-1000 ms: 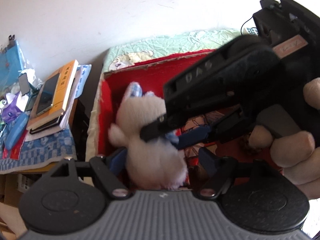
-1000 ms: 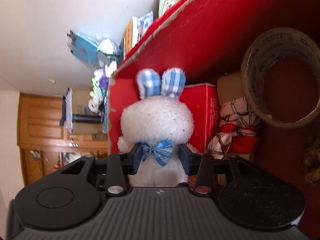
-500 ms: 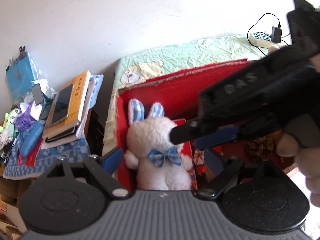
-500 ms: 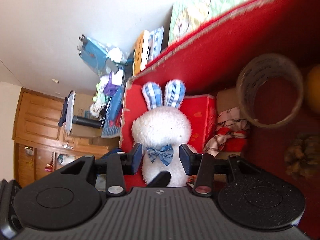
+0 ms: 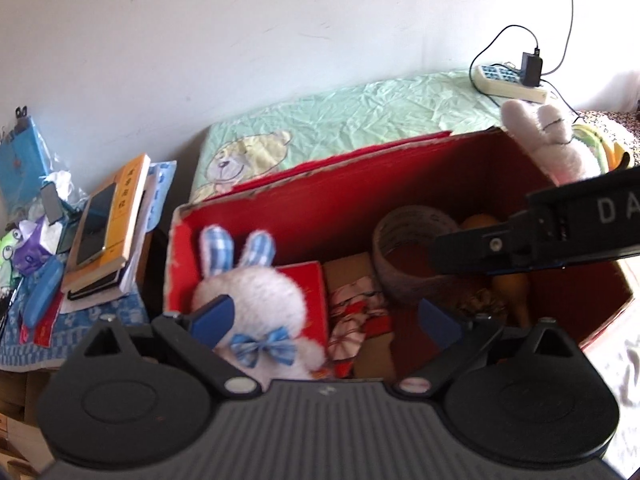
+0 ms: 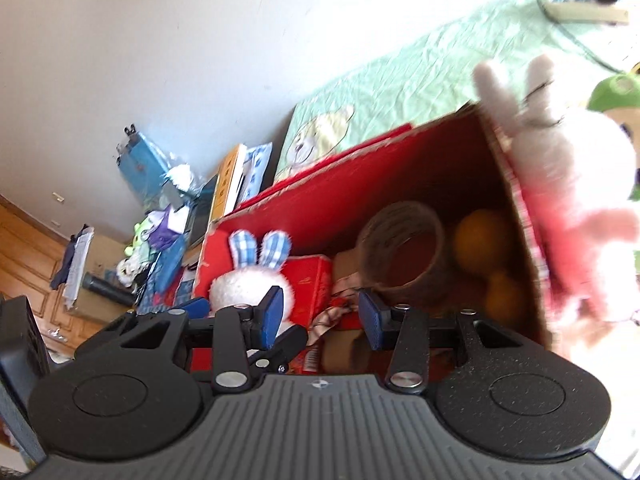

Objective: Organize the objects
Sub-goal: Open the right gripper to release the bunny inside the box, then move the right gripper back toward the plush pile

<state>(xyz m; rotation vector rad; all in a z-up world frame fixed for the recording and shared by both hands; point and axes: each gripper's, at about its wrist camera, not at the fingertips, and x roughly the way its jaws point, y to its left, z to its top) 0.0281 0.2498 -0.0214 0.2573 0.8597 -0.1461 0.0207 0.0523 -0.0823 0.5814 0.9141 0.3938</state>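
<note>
The white plush rabbit (image 5: 260,300) sits upright in the near-left corner of the red box (image 5: 360,204), checked ears up and blue bow facing the cameras. Just right of it lie a small red carton (image 5: 308,284), a knotted cloth (image 5: 356,312) and a tape roll (image 5: 404,256); yellow fruit (image 6: 480,240) beyond is partly hidden. The left gripper (image 5: 326,314), jaws opening, holds nothing. The right gripper (image 6: 320,318) stands part open and empty. A blurred pink rabbit (image 6: 560,168) leans outside the box's right wall.
</note>
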